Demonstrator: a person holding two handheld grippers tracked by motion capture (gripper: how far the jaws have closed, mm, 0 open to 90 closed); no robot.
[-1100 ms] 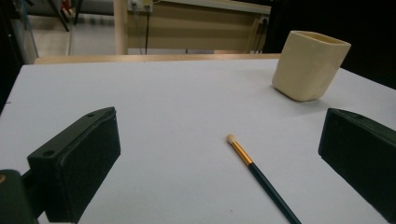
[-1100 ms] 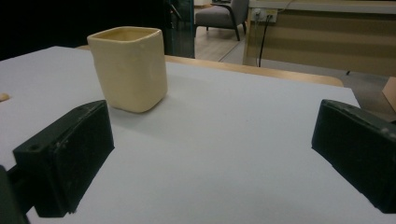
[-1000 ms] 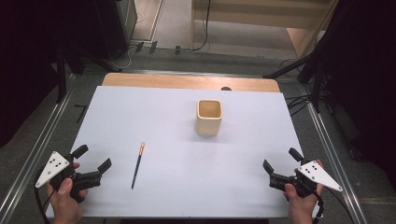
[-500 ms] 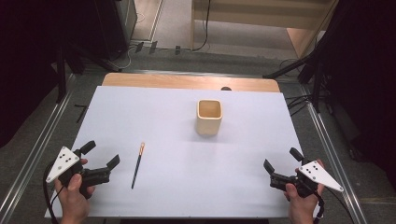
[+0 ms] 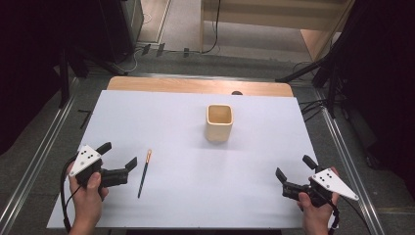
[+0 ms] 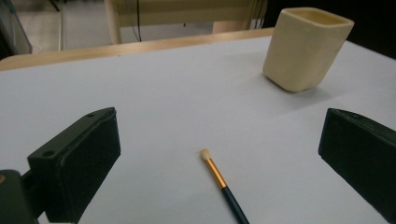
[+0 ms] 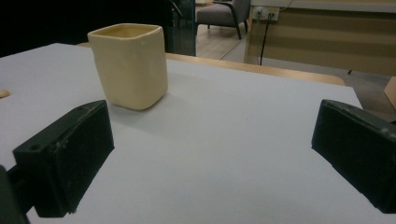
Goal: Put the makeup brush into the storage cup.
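Paintbrush (image 5: 144, 173) lies flat on the white tabletop (image 5: 195, 147), at roughly 8 o'clock from the tabletop's centre. Its pale bristle tip with gold ferrule points to 12 o'clock, and the dark handle runs back toward 6 o'clock, leaning slightly left. In the left gripper view the brush (image 6: 223, 184) lies between the two black jaws, touching neither.

Left tongs (image 5: 118, 160): jaws wide apart, holding nothing, just beside the brush at its 9 o'clock side. They are held in the person's left hand (image 5: 88, 198); a grey three-cornered plate sits on top.

Cream square-sided cup (image 5: 219, 122): upright, open mouth up, just past the tabletop's centre toward 1 o'clock. Well apart from the brush and from both tongs. Its inside reads as empty from above.

Right tongs (image 5: 295, 167): at 4 o'clock near the tabletop's corner, jaws wide apart, empty. They are held in the right hand (image 5: 315, 213). In the right gripper view the cup (image 7: 128, 65) stands ahead and toward the left jaw.

A strip of wooden edge (image 5: 195, 86) shows at the far 12 o'clock side.
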